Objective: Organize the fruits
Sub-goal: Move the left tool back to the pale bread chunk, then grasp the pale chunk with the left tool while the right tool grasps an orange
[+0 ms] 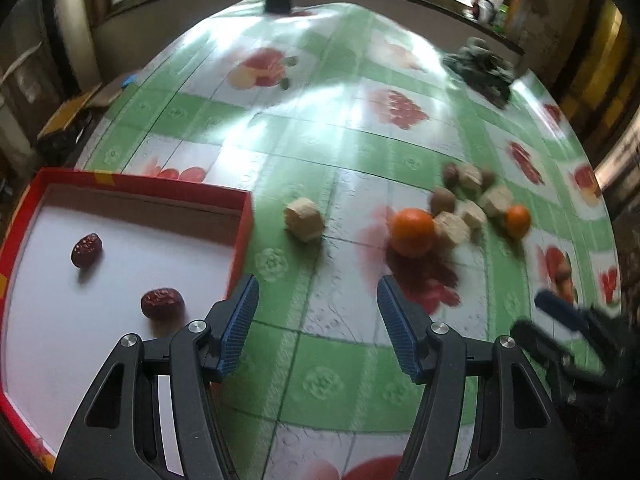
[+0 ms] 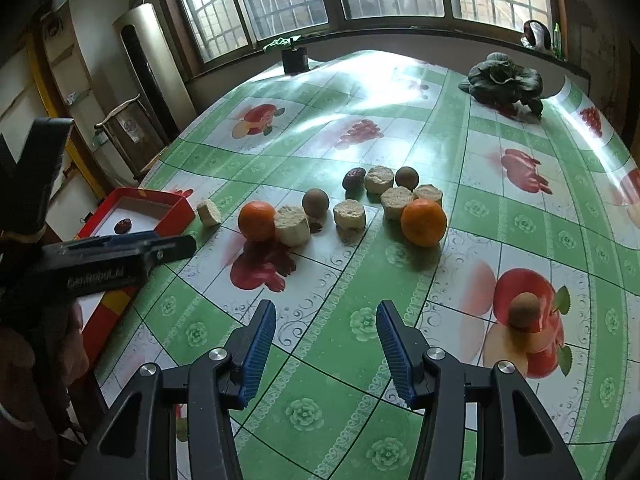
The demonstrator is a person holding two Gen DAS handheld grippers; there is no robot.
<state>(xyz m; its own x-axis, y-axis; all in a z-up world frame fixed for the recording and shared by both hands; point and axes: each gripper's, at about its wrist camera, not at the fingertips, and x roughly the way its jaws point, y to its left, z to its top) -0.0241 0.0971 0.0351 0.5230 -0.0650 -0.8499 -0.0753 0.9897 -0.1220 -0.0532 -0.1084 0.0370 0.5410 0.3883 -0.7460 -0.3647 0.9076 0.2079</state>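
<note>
Dates (image 1: 86,250) in red tray (image 1: 140,186), long axes differently angled.

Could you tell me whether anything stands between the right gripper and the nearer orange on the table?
Nothing visible does. The right gripper hangs open and empty over bare tablecloth, and the nearer orange sits ahead, slightly right, with only cloth between. The pale chunks crowd its far side, not the approach side.
</note>
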